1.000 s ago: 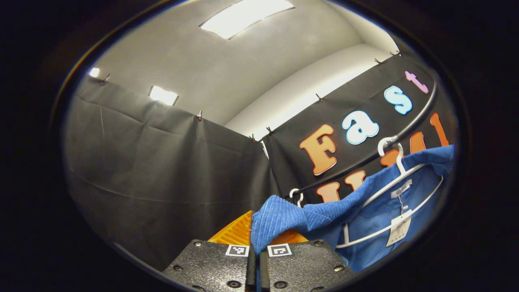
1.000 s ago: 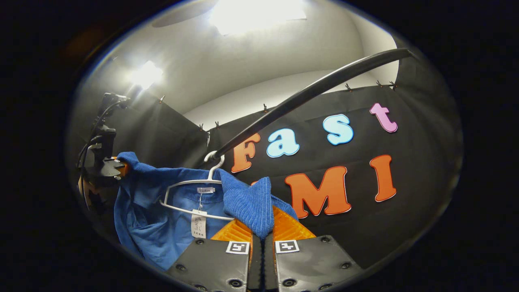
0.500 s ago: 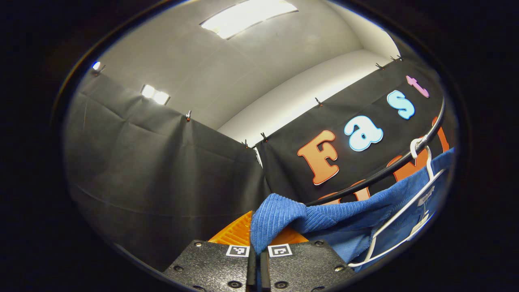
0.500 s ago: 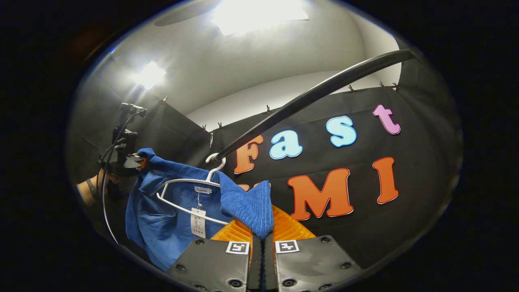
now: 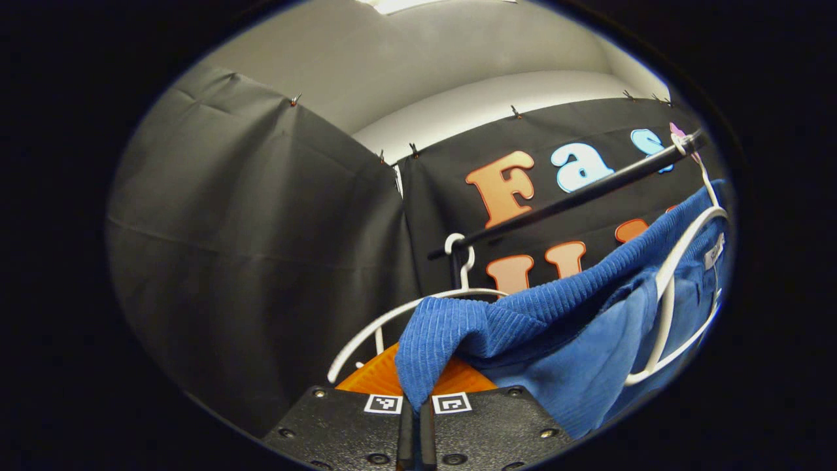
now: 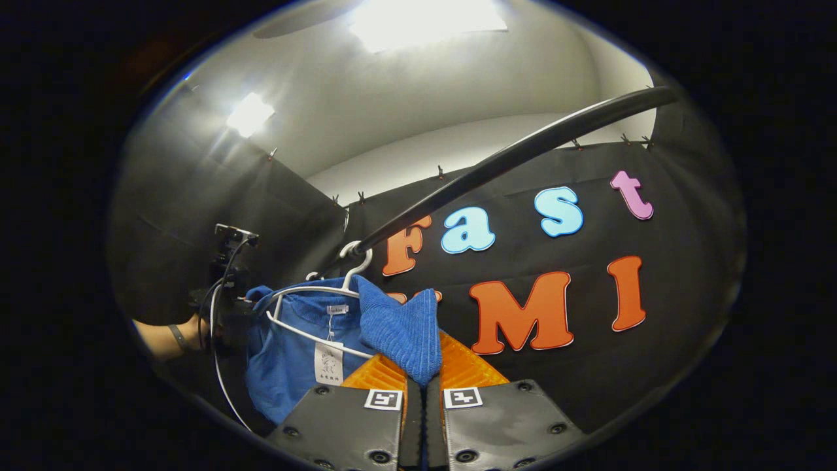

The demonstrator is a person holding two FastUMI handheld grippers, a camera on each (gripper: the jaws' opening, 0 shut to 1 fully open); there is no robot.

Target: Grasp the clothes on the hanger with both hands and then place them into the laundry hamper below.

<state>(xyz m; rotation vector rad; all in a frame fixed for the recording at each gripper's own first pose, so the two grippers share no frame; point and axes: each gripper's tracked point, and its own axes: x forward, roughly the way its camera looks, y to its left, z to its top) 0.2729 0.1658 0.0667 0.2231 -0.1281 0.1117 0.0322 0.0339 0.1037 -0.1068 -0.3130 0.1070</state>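
Observation:
A blue garment [image 5: 562,333] hangs on a white hanger [image 5: 673,261] whose hook [image 5: 692,152] sits on the black rail [image 5: 575,193]. My left gripper [image 5: 413,422] is shut on the garment's ribbed edge [image 5: 444,333], which folds over the fingertips. In the right gripper view, my right gripper [image 6: 422,418] is shut on another ribbed fold [image 6: 402,330] of the same garment [image 6: 288,353]. The hanger [image 6: 307,291] and its hook [image 6: 356,256] lie just left of that fold. The left gripper [image 6: 225,304] holds the garment's far side there, with a person's hand [image 6: 173,333] behind it.
A second, bare white hanger [image 5: 392,320] hooks onto the rail's end [image 5: 458,245], close above my left gripper. The rail [image 6: 510,160] runs overhead to the upper right. A white tag [image 6: 329,363] dangles inside the collar. Black cloth walls stand behind and to the left.
My left gripper has dropped and swung toward the right gripper with the cloth, bunching the garment narrower. The bare hanger has come into the left gripper view. The right gripper has barely moved.

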